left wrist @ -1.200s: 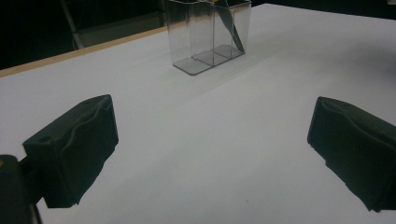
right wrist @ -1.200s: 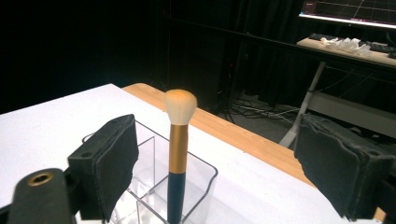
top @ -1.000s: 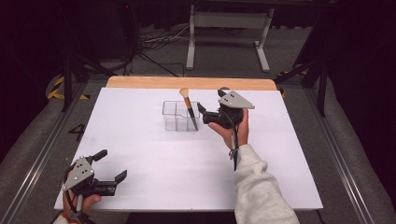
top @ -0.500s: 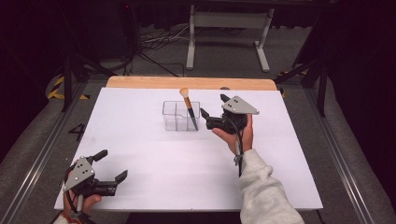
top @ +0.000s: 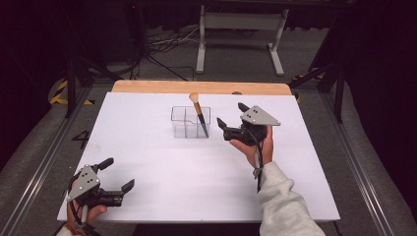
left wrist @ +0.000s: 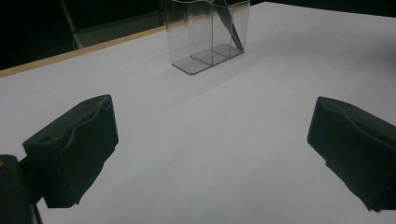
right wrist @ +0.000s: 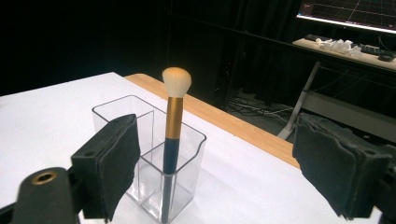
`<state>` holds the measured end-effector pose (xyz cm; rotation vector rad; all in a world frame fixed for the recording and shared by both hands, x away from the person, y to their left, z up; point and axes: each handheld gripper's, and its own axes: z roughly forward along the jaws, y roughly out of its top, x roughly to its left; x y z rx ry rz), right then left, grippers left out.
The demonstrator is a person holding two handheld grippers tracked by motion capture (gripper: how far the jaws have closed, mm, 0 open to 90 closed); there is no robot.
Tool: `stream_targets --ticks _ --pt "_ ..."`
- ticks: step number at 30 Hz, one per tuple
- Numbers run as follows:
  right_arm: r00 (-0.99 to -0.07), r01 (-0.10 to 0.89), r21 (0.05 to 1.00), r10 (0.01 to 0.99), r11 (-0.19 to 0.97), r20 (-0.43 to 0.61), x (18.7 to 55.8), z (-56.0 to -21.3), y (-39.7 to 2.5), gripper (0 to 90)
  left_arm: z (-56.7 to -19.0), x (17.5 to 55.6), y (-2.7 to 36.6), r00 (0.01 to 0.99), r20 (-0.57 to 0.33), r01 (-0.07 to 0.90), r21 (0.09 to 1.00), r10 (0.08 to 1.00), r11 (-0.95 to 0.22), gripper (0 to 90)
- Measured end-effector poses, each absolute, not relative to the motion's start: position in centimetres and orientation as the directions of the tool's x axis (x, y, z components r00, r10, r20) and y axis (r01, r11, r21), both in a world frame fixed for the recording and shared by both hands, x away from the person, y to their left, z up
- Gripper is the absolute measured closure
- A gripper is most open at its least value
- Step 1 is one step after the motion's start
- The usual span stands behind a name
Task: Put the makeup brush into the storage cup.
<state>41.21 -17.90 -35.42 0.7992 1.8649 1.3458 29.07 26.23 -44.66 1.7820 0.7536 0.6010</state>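
2 tongs wide open, empty: right tongs (top: pixel 231 119) near brush (top: pixel 198 114).

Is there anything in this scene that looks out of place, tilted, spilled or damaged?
Nothing stands out. The makeup brush stands bristles up in one end compartment of the clear organizer, leaning a little, which is normal. Nothing is spilled, and both grippers are open and apart from it.

We saw a makeup brush (right wrist: pixel 173 135) with a cream-white head, a gold ferrule and a dark blue handle, standing in a clear, colourless organizer (right wrist: pixel 187 140). The table (top: pixel 162 162) was white with a pale wood strip (top: pixel 147 87) along its far edge. Both grippers, left (top: pixel 118 176) and right (top: pixel 231 120), were black with grey top plates.
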Motion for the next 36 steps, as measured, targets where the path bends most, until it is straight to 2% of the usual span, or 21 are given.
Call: stream_targets --ticks 36 --pt "-0.575 0.059 0.946 0.786 0.318 -0.228 38.5 -36.3 -20.3 16.2 -44.7 29.1 26.1 0.674 0.043 0.206 0.948 0.737 -0.243 2.5"
